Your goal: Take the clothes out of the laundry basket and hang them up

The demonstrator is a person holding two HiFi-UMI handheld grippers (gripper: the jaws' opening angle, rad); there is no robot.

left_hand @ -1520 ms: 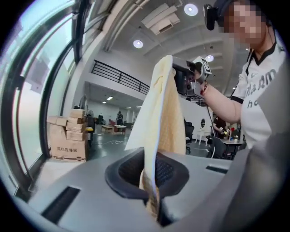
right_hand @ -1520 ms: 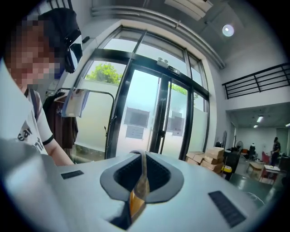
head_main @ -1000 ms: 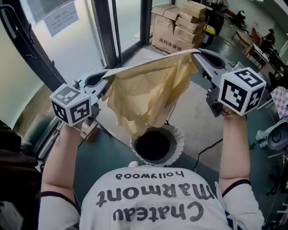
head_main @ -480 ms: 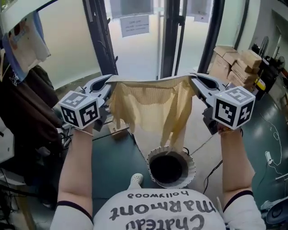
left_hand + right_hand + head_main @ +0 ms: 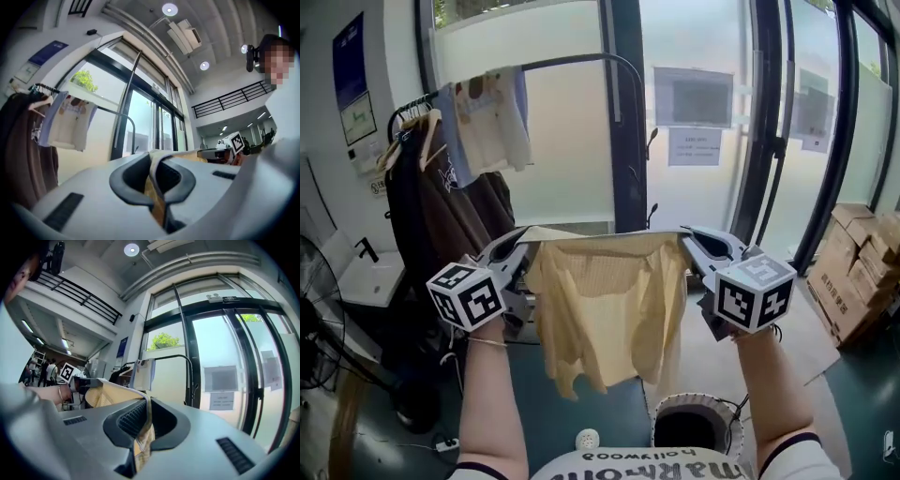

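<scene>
Yellow garment [image 5: 605, 314] hangs in the air in front of me. Its top edge is pulled out flat between my two tools and the body droops below it, above and clear of the laundry basket [image 5: 724, 417] on the floor. My left gripper [image 5: 520, 248] is clamped on the left end of that edge. In the left gripper view its jaws are pressed together with a fold of yellow cloth squeezed between the pads. My right gripper [image 5: 694, 239] pinches the right end the same way, with cloth trapped between closed jaws in the right gripper view. As I hold the piece, its long axis runs level, side to side, from one tool to the other.

The clothes rack [image 5: 581, 59] stands beyond the garment, up and to the left. Its left end is already taken by a dark brown top [image 5: 441, 216] and a cream tee [image 5: 492, 122]. The bare stretch of rail runs towards the right end, where the bar bends down. I judge the left gripper to be the nearer one to the rail, so the coming move goes up and leftward. The held edge already lies roughly along the rail. On the way, the drooping body could brush the clothes hung there.
</scene>
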